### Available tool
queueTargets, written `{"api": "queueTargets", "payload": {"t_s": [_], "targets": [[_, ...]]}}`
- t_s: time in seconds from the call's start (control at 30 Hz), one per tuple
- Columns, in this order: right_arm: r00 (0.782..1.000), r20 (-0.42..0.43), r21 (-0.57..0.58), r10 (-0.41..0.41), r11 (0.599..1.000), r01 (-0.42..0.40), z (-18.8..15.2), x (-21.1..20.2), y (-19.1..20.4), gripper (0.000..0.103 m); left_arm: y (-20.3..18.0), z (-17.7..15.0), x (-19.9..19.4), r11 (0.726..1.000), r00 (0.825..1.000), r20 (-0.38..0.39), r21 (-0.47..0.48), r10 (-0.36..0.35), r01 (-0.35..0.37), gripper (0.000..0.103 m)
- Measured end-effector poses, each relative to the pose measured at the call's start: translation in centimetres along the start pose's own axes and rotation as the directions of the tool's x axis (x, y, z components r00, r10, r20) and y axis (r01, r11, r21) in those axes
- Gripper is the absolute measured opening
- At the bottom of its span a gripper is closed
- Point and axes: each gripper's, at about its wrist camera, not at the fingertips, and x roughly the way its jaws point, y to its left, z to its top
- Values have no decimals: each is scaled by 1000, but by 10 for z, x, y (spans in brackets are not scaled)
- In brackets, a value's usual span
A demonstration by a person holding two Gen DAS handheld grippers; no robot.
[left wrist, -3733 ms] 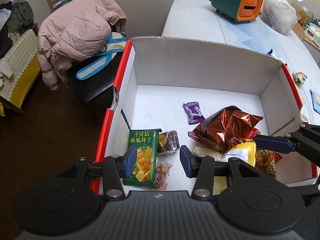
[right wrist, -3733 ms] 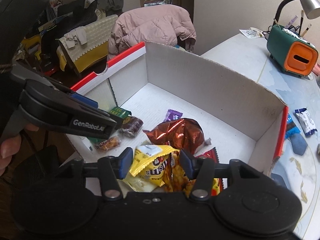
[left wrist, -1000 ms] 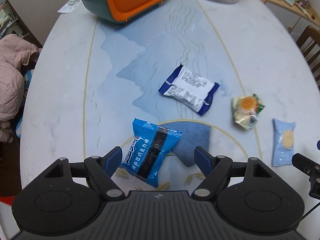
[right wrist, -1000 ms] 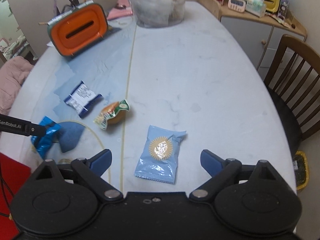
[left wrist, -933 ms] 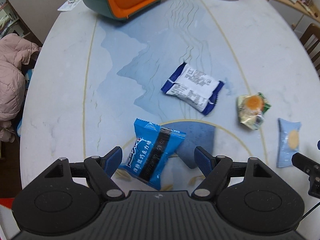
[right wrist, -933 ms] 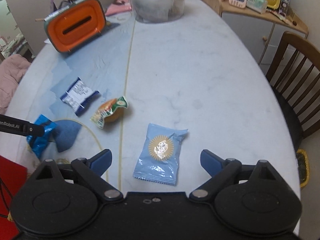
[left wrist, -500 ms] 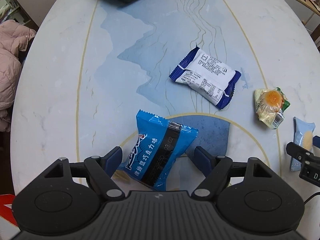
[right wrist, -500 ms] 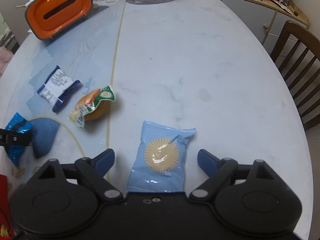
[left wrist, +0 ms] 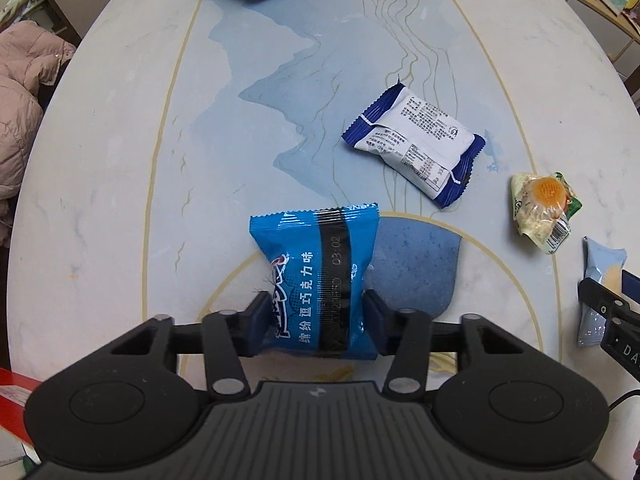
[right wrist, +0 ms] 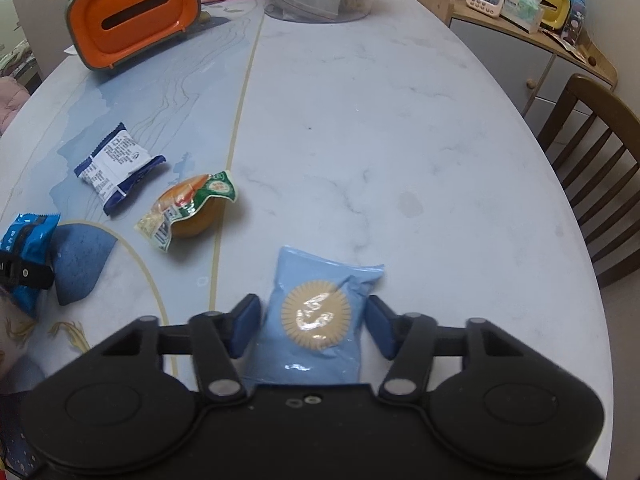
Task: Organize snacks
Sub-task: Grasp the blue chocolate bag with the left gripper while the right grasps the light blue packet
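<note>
Blue packet, stamped "03:02", clamped in left tongs; pale-blue sachet between just-closing right tongs.

Both grippers are now lowered from the box to the table. The left gripper has just been closed onto the blue packet, the right gripper around the pale-blue packet.
</note>
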Motion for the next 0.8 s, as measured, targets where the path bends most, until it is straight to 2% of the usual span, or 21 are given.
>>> {"api": "queueTargets", "payload": {"t_s": [0.1,0.37,0.8], "targets": [[1000,6,6,5,1000,-5,-2,-2,-2,48,-3,-4,-3,1000,1000,8,-2,7,-7,41],[999,10,36,34,999,-35,-13,-15,-10,47,-4,-20,-18,1000,999,34,-20,-15,16,40],[993,63,-36,104,994,-102,-28,-87,-2,47,-10,-49,-79,996,988,130,3,-87,88,40]]}}
